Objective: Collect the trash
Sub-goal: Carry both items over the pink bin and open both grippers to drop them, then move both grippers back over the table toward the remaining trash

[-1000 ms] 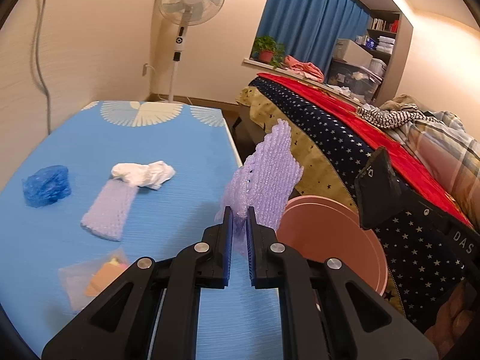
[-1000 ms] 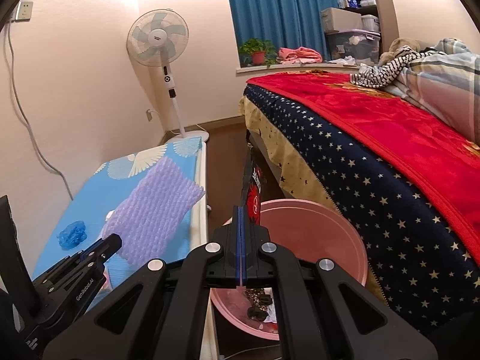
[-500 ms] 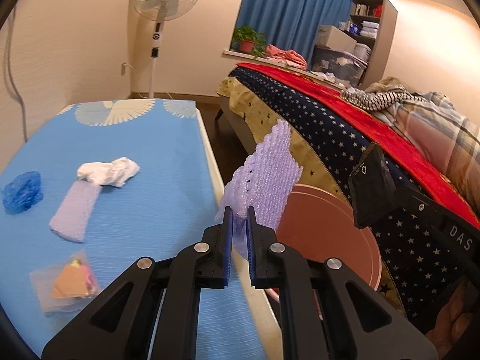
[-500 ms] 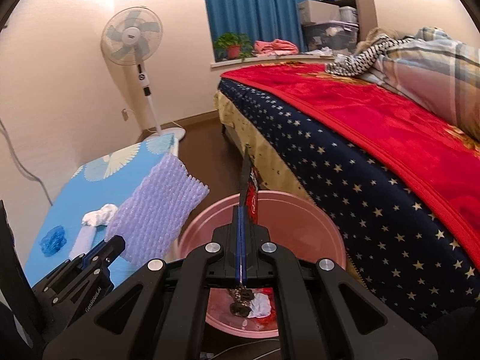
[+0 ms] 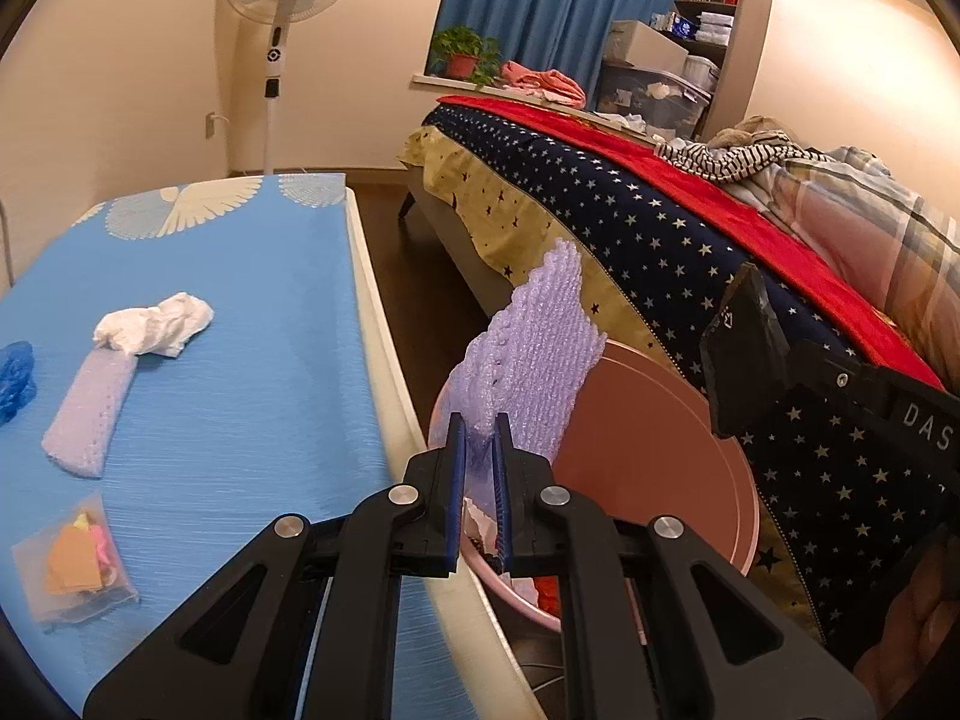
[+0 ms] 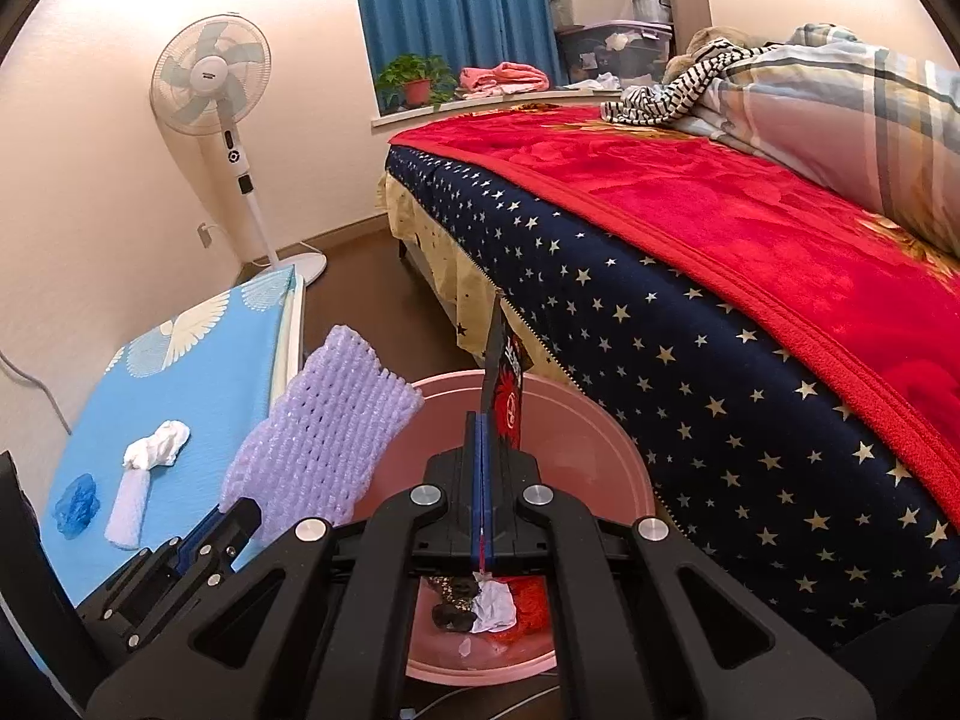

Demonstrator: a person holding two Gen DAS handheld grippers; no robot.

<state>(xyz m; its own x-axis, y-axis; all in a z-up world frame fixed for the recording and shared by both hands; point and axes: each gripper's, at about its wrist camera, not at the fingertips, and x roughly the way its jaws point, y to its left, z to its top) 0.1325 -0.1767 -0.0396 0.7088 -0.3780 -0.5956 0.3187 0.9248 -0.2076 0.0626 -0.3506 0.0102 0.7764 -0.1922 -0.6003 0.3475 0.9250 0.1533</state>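
Both claws hold trash above a pink bin (image 6: 606, 450) at lower centre: left claw (image 5: 478, 468) clamps a purple foam net (image 5: 528, 372), right claw (image 6: 483, 480) is clenched on a dark wrapper (image 6: 507, 402) standing upright. Beside the bin, at left of frame, a blue-covered counter (image 5: 240, 312) carries a second foam net (image 5: 90, 414), a crumpled white tissue (image 5: 156, 324), a clear bag of coloured scraps (image 5: 75, 558) and a blue wad (image 5: 12, 372).

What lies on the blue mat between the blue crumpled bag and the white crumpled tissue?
In the right wrist view, a purple foam sleeve lies between the blue bag and the tissue, its upper end touching the tissue.
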